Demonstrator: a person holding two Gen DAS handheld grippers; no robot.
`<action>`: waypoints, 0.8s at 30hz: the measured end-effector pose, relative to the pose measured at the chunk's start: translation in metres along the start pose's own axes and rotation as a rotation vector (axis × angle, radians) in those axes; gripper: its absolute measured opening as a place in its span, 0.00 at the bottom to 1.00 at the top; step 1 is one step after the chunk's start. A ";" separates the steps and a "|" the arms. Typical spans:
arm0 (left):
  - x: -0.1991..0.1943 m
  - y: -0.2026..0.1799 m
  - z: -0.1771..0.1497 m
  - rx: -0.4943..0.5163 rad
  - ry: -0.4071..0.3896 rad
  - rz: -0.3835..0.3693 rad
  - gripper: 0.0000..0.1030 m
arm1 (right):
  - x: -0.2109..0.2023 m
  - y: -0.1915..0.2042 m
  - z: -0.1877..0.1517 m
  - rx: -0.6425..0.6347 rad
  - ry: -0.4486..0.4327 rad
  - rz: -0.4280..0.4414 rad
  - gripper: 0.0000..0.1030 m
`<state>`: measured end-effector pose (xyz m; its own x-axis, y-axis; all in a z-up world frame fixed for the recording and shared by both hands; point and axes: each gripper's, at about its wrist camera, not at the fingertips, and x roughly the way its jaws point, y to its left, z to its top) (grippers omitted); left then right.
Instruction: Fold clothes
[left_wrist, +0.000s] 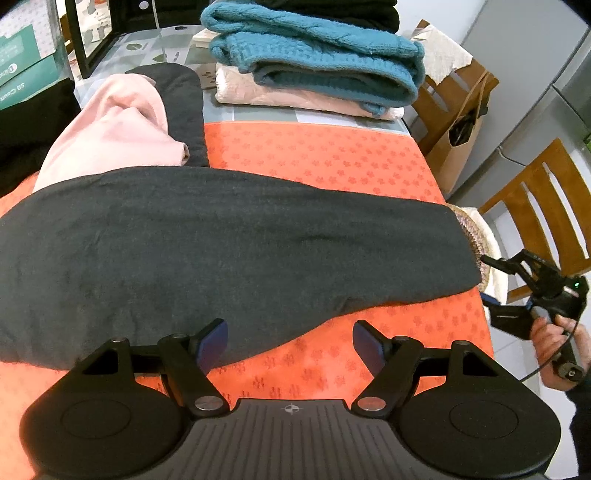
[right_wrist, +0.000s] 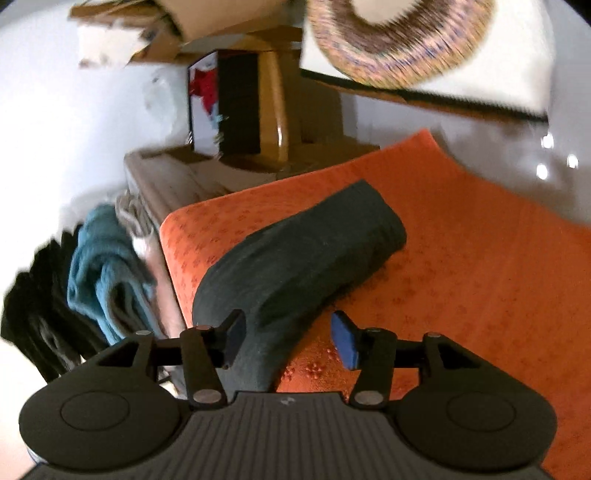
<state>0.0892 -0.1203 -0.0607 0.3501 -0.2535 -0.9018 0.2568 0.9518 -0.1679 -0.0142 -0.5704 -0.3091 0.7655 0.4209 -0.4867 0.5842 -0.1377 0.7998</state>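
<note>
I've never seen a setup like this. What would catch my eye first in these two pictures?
Probably the bright orange cloth covering the table, with a dark grey garment stretched across it and a pale pink piece lying at its far left end. Behind them sits a stack of folded clothes topped by a teal knit. In the foreground, the left gripper hangs open over the garment's near edge, holding nothing.

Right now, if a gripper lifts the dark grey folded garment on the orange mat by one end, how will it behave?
The dark grey folded garment would likely droop and unfold; its soft folds look limp. It seems light, thin fabric. It probably drags rather than slides on the textured orange mat.
</note>
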 end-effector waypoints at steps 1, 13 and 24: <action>0.000 0.000 0.000 0.000 0.000 0.002 0.75 | 0.003 -0.006 -0.001 0.034 -0.004 0.012 0.56; -0.009 0.006 -0.008 -0.034 -0.022 0.007 0.75 | 0.036 -0.029 -0.003 0.265 -0.150 0.140 0.07; -0.026 0.027 -0.018 -0.105 -0.086 0.000 0.74 | -0.021 0.074 -0.034 -0.150 -0.338 0.115 0.06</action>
<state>0.0707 -0.0854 -0.0485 0.4274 -0.2627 -0.8651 0.1623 0.9636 -0.2124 0.0035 -0.5594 -0.2277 0.8838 0.0872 -0.4596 0.4631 -0.0237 0.8860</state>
